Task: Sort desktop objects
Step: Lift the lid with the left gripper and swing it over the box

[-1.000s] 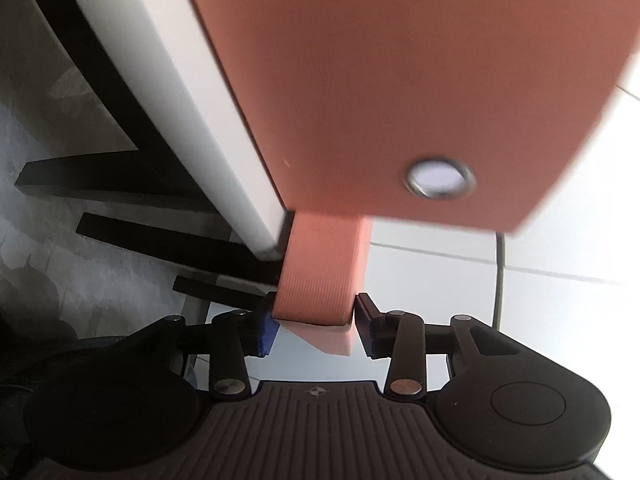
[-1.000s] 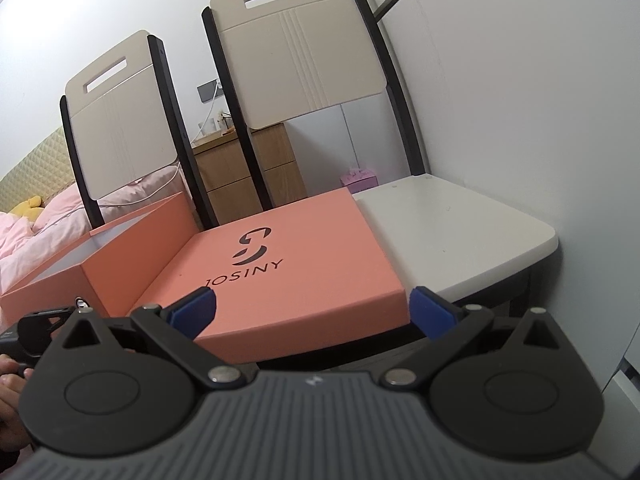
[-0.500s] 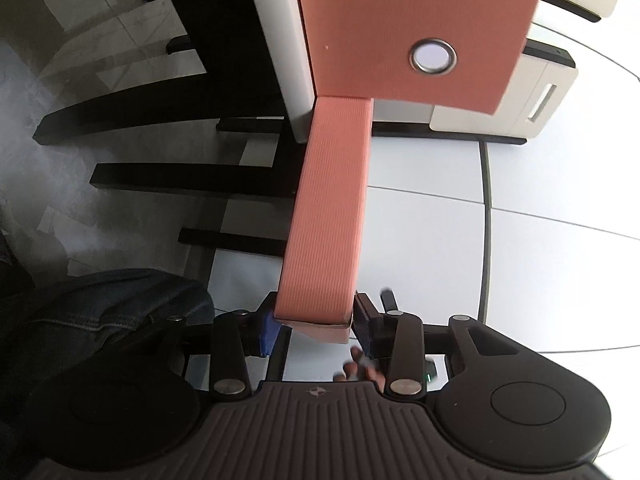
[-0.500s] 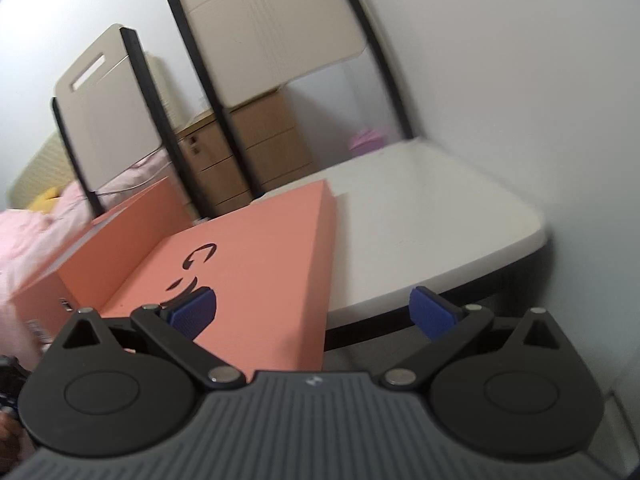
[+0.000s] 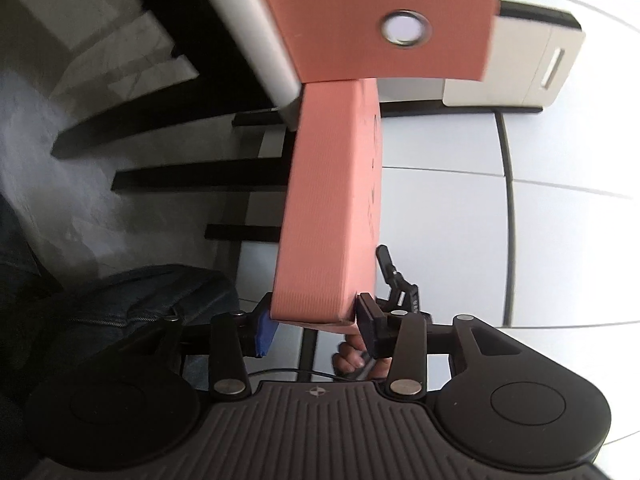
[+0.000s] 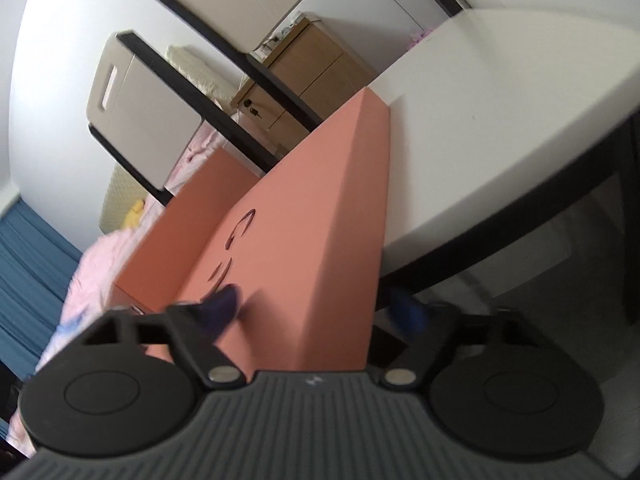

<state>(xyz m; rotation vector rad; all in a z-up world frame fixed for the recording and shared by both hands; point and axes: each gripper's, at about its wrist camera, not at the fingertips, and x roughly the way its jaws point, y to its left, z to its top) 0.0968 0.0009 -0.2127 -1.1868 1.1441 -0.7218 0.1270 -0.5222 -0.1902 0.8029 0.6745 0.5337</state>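
Observation:
My left gripper [image 5: 316,326] is shut on the rim of a salmon-orange box lid [image 5: 328,208], held on edge off the white chair seat [image 5: 248,32]. Beyond it stands the orange box base [image 5: 380,12] with a metal eyelet. In the right wrist view the same lid [image 6: 304,240], with a dark logo, stands tilted between my right gripper's [image 6: 316,312] blue pads, which are spread wide around its near corner. The box base [image 6: 188,216] lies behind it to the left.
The white chair seat [image 6: 500,128] is at the right, with two beige chair backs [image 6: 136,120] behind. A wooden cabinet [image 6: 312,72] and pink bedding [image 6: 92,276] are further back. Black chair legs [image 5: 192,176] and white tiled floor [image 5: 440,240] lie below.
The lid has gone from lying flat on the seat to standing on edge, lifted by my left gripper. My right gripper has rolled sideways and closed in around the lid's near corner.

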